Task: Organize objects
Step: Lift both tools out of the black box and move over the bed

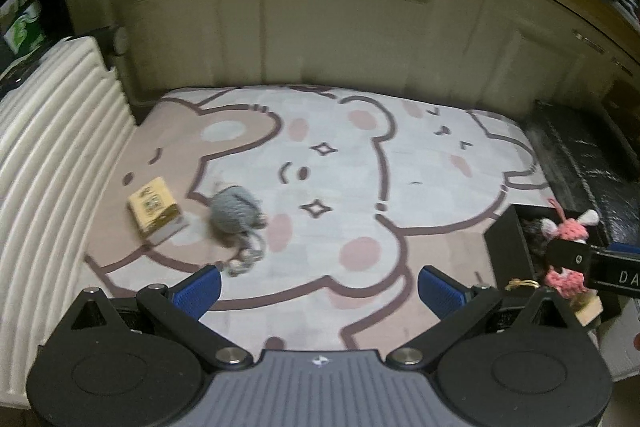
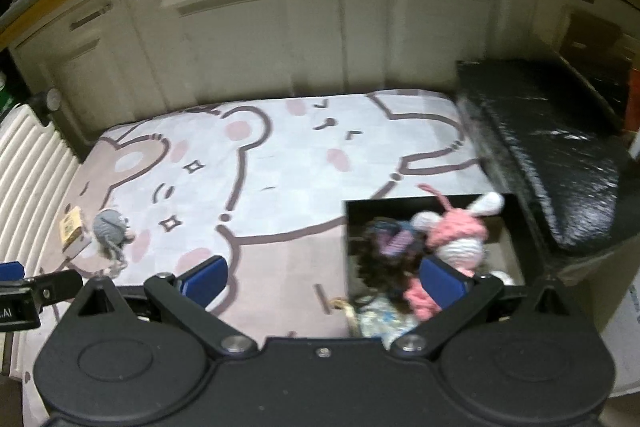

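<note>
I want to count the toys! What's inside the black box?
Inside the black box sits a pink and white knitted bunny, with a dark, purple-striped toy beside it. Anything lying underneath them is covered, so I can't count further.

Cartoon-bear mat [image 1: 340, 155] on floor; cream cabinet doors [image 1: 280, 7] behind; ribbed white panel [image 1: 52, 131] left; black cushion [image 2: 560, 147] right.

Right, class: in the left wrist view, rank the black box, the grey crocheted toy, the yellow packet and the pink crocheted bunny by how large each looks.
1. black box, partly hidden
2. grey crocheted toy
3. yellow packet, close to the grey toy, so that pair is unsure
4. pink crocheted bunny, partly hidden by the right gripper, so unsure too
</note>
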A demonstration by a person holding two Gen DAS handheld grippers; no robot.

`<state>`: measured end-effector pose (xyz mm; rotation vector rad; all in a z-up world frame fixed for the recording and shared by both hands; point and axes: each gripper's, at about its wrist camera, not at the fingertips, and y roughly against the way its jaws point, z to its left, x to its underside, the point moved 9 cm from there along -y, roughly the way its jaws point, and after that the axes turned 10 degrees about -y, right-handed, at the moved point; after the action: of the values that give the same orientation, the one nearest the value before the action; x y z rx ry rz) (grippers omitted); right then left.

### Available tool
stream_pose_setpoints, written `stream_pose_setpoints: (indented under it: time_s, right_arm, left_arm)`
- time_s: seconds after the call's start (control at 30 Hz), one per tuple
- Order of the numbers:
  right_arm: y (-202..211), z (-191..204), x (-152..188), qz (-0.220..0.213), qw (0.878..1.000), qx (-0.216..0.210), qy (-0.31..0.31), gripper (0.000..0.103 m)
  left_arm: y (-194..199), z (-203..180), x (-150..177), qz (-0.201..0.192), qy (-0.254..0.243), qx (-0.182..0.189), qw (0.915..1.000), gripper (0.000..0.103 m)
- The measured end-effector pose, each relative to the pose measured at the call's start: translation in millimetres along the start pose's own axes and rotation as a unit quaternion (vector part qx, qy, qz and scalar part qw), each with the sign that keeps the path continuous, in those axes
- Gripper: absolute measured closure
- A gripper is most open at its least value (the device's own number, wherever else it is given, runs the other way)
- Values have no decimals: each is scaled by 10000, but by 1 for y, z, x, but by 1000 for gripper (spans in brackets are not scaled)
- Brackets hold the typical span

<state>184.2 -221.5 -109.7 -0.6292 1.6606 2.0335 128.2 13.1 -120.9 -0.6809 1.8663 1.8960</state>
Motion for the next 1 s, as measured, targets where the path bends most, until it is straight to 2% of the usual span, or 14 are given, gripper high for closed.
stream_pose_setpoints:
  time_s: [0.5, 1.0]
  right_arm:
    - [-18, 75, 9, 62, 9983, -460, 350, 0]
    - [-47, 131, 21, 144, 9939, -803, 738, 0]
  left_arm:
    - [1, 76, 22, 123, 519, -497, 9973, 0]
    - [-15, 118, 32, 216, 702, -857, 9936, 0]
